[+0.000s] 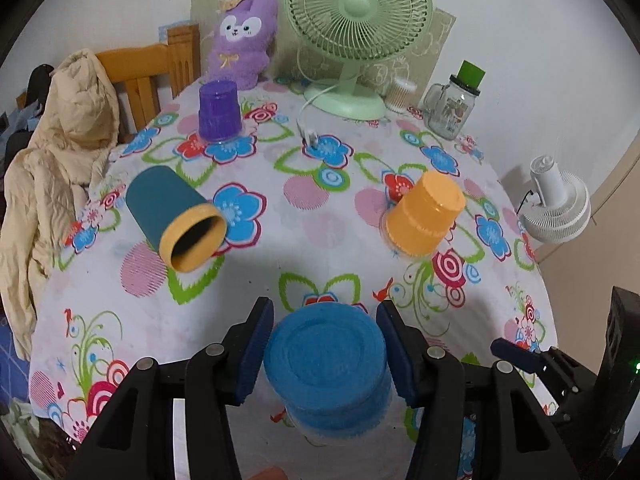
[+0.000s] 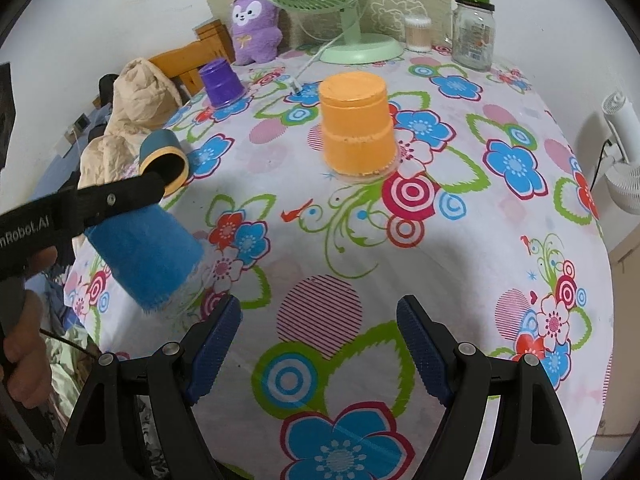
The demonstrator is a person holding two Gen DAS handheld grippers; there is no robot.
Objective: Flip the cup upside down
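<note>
A blue fuzzy cup [image 1: 326, 372] stands upside down on the flowered tablecloth [image 1: 320, 216], between the fingers of my left gripper [image 1: 326, 354]. The pads sit close to its sides with small gaps showing. In the right wrist view the same cup [image 2: 146, 256] is at the left, under the left gripper's arm [image 2: 80, 204]. My right gripper [image 2: 320, 344] is open and empty over the cloth. A teal cup with a yellow rim [image 1: 176, 222] lies on its side at the left. An orange cup [image 1: 426, 214] and a purple cup [image 1: 219, 110] stand upside down.
A green desk fan [image 1: 356, 32], a purple plush toy [image 1: 244, 40], a glass jar with a green lid [image 1: 452, 106] and a cotton swab tub [image 1: 400, 94] stand at the back. A beige jacket [image 1: 52, 160] hangs on a wooden chair at the left. A white fan [image 1: 556, 200] is right of the table.
</note>
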